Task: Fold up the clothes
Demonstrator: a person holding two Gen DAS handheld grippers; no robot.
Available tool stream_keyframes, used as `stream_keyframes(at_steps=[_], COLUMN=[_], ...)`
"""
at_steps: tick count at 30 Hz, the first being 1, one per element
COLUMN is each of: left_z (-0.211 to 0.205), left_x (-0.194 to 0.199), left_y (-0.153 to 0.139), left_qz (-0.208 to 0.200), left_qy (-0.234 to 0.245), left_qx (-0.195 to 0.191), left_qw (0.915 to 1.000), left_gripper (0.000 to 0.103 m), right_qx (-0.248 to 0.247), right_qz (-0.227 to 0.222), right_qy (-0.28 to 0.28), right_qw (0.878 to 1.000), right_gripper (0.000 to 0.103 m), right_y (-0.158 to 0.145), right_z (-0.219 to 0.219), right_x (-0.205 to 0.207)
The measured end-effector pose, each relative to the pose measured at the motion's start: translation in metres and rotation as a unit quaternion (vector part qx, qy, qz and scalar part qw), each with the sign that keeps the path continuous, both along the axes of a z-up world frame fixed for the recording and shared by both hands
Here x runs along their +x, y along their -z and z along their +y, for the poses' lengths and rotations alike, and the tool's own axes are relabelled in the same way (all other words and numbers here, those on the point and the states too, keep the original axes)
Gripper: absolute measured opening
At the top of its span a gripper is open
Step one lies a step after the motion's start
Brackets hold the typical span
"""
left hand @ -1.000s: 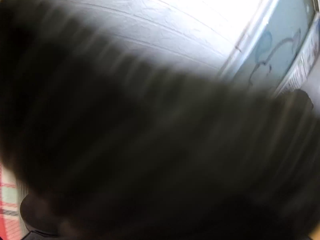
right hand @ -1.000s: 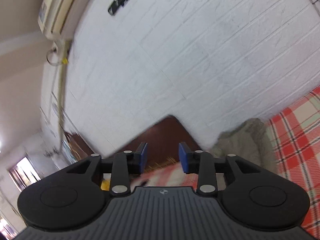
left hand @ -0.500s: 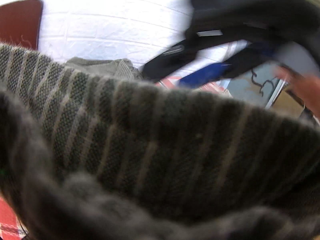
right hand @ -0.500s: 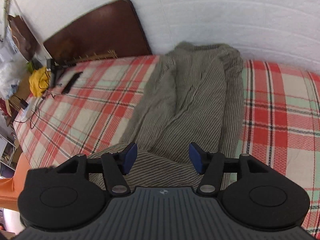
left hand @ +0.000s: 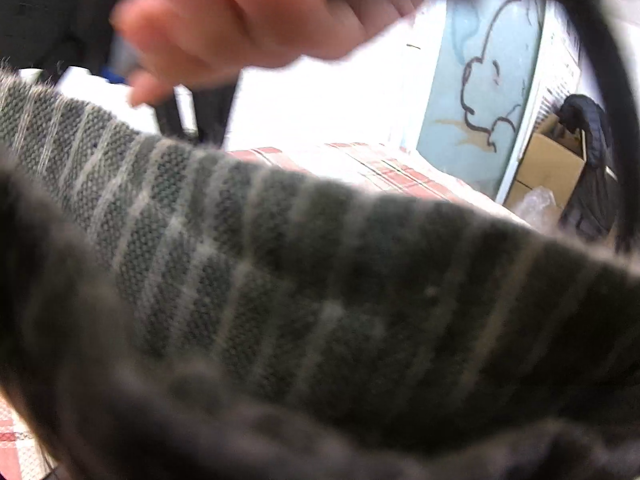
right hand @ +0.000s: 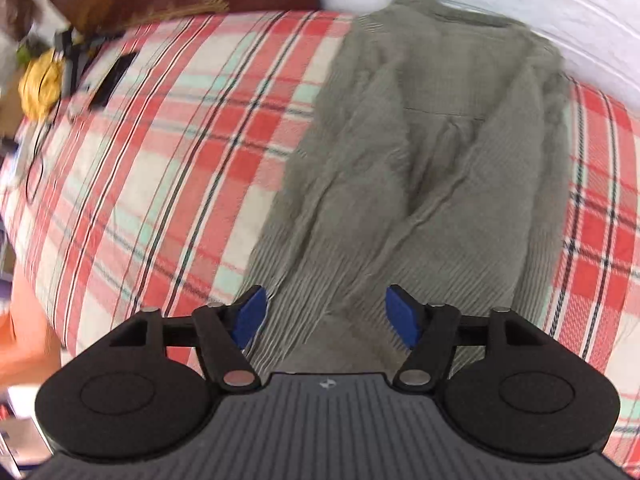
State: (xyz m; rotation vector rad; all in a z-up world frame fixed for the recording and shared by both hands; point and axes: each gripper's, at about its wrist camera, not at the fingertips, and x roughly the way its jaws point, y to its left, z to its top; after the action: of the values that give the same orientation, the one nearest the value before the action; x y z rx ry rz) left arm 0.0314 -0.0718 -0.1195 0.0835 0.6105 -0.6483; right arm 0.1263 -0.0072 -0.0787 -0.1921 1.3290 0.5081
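While the right tool (right hand: 326, 316) hangs spread, the ribbed grey-green sweater (right hand: 432, 152) lies rumpled.

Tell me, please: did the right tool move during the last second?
Yes. The right tool swung downward: a second ago it faced the white wall, and now it looks down on the green sweater on the plaid bed, closer than half a second ago.

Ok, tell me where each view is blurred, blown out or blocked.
Left wrist view: the striped knit fills the lower frame, soft at the bottom edge; a hand is motion-blurred; the wall behind is blown out. Right wrist view: the green sweater and plaid bedspread are slightly smeared; fisheye bends the bed's edges.
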Motion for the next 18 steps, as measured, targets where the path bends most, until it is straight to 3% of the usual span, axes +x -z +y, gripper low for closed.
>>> stream_keyframes(at_steps=[3, 5, 7, 8, 10, 14, 18], left_z=[-0.003, -0.005, -0.004, -0.003, 0.0, 0.012, 0.029], left_x=[-0.003, -0.004, -0.004, -0.005, -0.006, -0.013, -0.021], left_y=[0.004, 0.006, 0.008, 0.009, 0.01, 0.012, 0.017], left_qz=[-0.006, -0.007, -0.004, -0.003, -0.002, 0.007, 0.024], left_qy=[0.008, 0.012, 0.013, 0.013, 0.01, -0.002, -0.015], left_qx=[0.012, 0.018, 0.018, 0.018, 0.017, 0.01, -0.002], left_qw=[0.9999, 0.9997, 0.9997, 0.9998, 0.9998, 0.9999, 0.9996], left_gripper=[0.082, 0.082, 0.082, 0.082, 0.082, 0.082, 0.082], right_qx=[-0.085, -0.112, -0.135, -0.13, -0.108, -0.002, 0.108], right_qz=[-0.016, -0.011, -0.004, -0.009, -0.026, -0.062, -0.097], right_qy=[-0.047, -0.056, -0.061, -0.061, -0.058, 0.004, 0.071], right_qw=[0.995, 0.992, 0.989, 0.99, 0.992, 0.998, 0.987], right_gripper=[0.074, 0.07, 0.018, 0.003, 0.002, 0.002, 0.002], right_y=[0.005, 0.007, 0.01, 0.005, -0.007, -0.042, -0.078], right_z=[0.014, 0.012, 0.008, 0.004, -0.006, -0.064, -0.124], right_x=[-0.004, -0.005, -0.005, -0.006, -0.009, -0.02, -0.031])
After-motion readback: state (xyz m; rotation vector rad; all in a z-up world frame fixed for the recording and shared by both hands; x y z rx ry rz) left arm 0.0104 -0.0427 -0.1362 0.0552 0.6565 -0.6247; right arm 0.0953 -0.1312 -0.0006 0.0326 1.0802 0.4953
